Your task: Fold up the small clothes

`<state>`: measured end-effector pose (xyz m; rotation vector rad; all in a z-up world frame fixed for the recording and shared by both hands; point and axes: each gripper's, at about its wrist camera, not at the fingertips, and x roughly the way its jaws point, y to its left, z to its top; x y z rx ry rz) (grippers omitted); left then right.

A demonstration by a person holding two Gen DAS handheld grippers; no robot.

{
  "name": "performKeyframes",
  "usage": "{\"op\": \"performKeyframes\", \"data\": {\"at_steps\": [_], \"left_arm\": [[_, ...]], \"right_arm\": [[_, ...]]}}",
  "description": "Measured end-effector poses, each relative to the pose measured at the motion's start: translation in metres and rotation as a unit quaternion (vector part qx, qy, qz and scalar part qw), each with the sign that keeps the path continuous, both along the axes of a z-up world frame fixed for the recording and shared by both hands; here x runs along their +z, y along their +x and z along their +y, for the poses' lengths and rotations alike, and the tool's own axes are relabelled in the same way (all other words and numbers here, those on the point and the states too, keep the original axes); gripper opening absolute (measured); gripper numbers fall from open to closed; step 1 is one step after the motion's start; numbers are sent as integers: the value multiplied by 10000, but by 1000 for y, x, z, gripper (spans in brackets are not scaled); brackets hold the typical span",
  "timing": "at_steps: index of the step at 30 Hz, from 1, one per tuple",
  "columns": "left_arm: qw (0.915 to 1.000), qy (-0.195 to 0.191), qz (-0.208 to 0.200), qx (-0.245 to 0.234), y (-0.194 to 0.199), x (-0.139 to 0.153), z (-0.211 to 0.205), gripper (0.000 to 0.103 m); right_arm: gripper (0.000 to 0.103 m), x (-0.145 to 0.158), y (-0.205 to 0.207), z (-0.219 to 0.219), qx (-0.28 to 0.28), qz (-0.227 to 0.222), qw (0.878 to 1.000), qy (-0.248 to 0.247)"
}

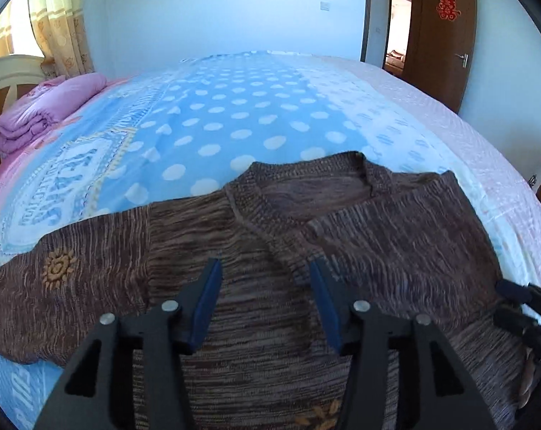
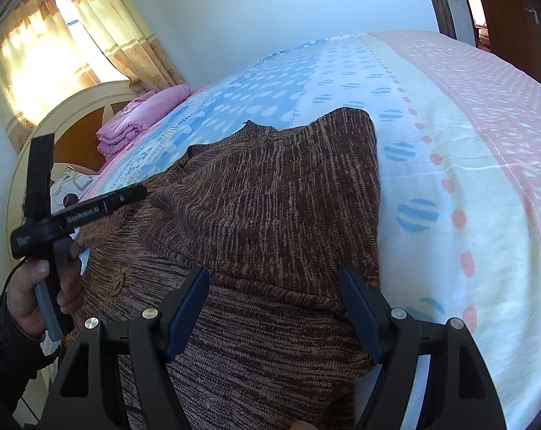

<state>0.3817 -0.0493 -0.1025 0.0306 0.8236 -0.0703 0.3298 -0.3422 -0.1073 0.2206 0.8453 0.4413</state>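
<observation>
The brown marled knit sweater (image 1: 270,251) lies flat on the blue dotted bed cover (image 1: 234,107), filling the lower half of the frame, one sleeve already folded across the body at right. Both the left hand-held gripper (image 1: 266,268) and right hand-held gripper (image 2: 274,276) hover released, empty. Likely next: pinch the outstretched lower-left sleeve (image 1: 62,286) and fold it inward.

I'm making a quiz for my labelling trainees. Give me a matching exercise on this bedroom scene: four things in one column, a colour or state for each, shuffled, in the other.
Things:
1. sweater
2. folded quilt
3. door
4. left hand-held gripper

Descriptions:
A. pink, stacked near the headboard
B. jaws open, holding nothing
C. brown knit, one side folded over
D. wooden, standing open

Pairs: 1-C, 2-A, 3-D, 4-B
</observation>
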Motion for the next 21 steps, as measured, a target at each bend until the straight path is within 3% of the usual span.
{"op": "performKeyframes", "data": {"at_steps": [3, 8, 12, 13, 14, 19, 21], "left_arm": [[9999, -24, 66, -85, -11, 2, -3, 62], [9967, -536, 409, -442, -20, -9, -15, 60], [9943, -669, 728, -396, -9, -28, -18, 38], [9940, -763, 666, -424, -10, -27, -17, 20], [9932, -818, 662, -499, -12, -26, -17, 10], [9944, -751, 415, -611, -39, -5, -17, 9], [9963, -478, 376, -615, -45, -6, -20, 11]], "right_arm": [[75, 6, -4, 2, -93, -112, 9998, -154], [75, 29, -13, 16, -118, -525, 9971, -537], [75, 25, -21, 20, -132, -741, 9957, -538], [75, 22, -21, 20, -140, -721, 9957, -561], [75, 19, -21, 20, -127, -656, 9962, -559], [76, 24, -23, 14, -222, -767, 9957, -479], [79, 19, -17, 16, -167, -566, 9963, -618]]}}
